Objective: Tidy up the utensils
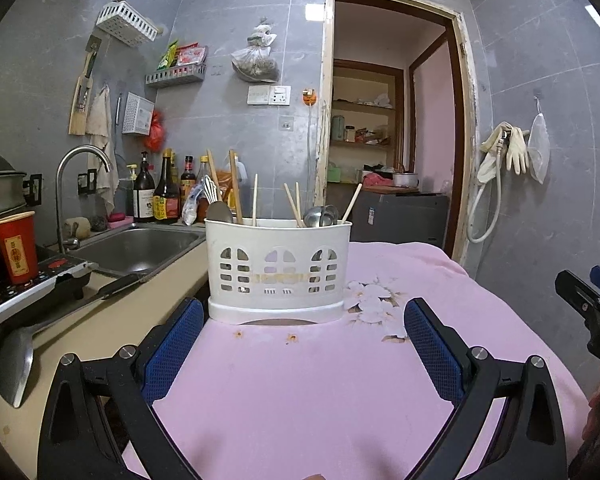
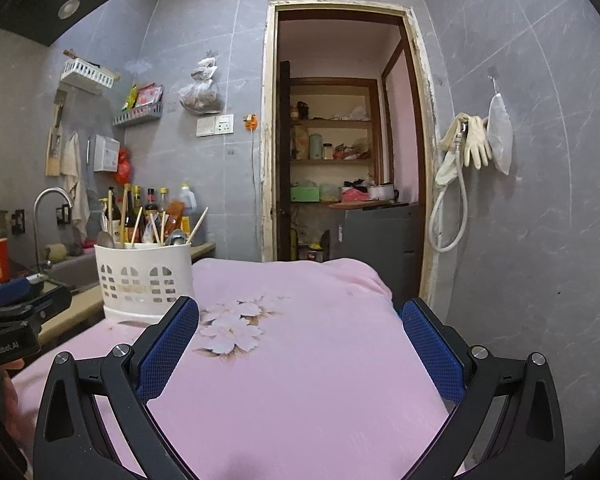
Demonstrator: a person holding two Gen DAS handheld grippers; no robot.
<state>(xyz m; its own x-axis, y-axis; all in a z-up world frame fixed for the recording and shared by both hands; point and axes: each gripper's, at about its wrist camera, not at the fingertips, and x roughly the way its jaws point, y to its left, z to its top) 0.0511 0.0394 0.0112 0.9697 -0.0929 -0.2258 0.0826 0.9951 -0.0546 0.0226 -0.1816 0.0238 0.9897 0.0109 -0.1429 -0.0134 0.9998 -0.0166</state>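
Only our left wrist view shows a ladle on the counter. Utensil caddy stands ahead; left gripper and right gripper both spread wide, empty.

Landmark = steel sink. Red paper cup stood left of sink on induction hob; sauce bottles behind it; rubber gloves, prob. a pair, hung far right w/ hose.
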